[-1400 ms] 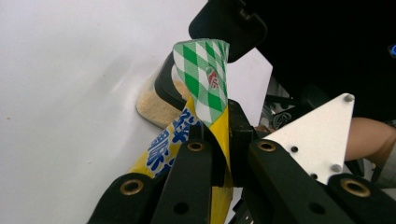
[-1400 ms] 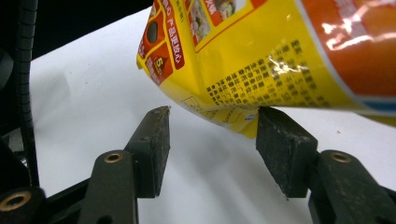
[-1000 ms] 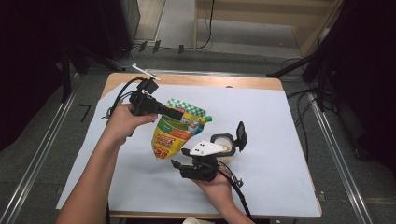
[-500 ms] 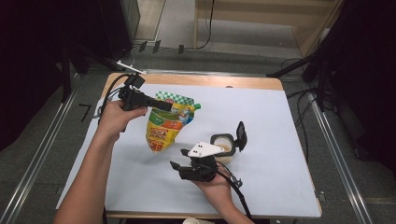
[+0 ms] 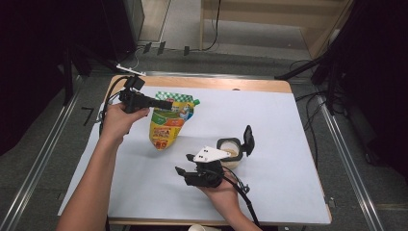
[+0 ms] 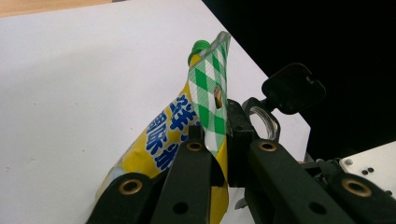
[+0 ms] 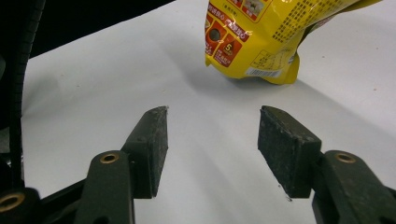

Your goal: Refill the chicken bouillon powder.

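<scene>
Left tool (image 6: 210, 154): jaws clamped on checked top edge of yellow pouch (image 5: 168, 126).
Pouch: hanging tilted, bottom end at bench (image 5: 288, 120).
Right tool (image 7: 212, 140): jaws wide, holding nothing, near open jar (image 5: 230, 150).

One yellow pouch (image 5: 169, 124) with a green cap, one open jar (image 5: 230, 149) with a flip lid – two grippers, one white-covered counter (image 5: 288, 144), one person
</scene>
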The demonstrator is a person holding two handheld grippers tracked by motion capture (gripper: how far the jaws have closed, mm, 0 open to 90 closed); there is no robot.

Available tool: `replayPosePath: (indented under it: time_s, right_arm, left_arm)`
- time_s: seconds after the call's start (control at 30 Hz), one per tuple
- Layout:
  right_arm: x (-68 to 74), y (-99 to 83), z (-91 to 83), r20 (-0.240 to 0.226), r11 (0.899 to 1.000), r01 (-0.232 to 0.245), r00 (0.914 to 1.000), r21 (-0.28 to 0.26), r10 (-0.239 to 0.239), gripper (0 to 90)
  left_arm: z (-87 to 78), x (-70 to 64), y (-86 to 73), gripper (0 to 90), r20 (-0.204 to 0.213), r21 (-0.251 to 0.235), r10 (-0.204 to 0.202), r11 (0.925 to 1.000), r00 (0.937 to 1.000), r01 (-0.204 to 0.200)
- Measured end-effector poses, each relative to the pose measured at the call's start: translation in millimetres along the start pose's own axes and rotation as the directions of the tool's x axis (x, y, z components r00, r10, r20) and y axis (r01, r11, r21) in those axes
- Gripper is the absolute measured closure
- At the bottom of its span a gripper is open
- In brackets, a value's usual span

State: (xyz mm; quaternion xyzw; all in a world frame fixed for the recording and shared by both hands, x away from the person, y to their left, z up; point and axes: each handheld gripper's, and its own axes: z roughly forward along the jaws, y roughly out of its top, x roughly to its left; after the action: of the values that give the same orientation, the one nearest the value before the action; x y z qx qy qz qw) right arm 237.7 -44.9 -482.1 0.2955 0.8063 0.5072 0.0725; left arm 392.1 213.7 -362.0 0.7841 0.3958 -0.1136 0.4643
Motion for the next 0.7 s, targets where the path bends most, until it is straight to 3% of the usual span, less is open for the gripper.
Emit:
replayPosePath:
  time_s: [0.3, 0.7]
  right_arm:
    - [-0.6, 0.3, -0.9, 0.004, 1.0, 0.002, 1.0, -0.002, -0.002, 43.8]
    - [-0.4, 0.2, -0.9, 0.003, 1.0, 0.005, 1.0, -0.002, -0.005, 43.9]
  left_arm:
    - [-3.0, -1.2, -0.8, 80.8, -0.029, 0.015, 0.01, 0.9998, 0.9995, -0.01]
    - [-3.6, -9.2, -1.7, 76.7, -0.042, 0.051, 0.054, 0.9974, 0.9976, -0.052]
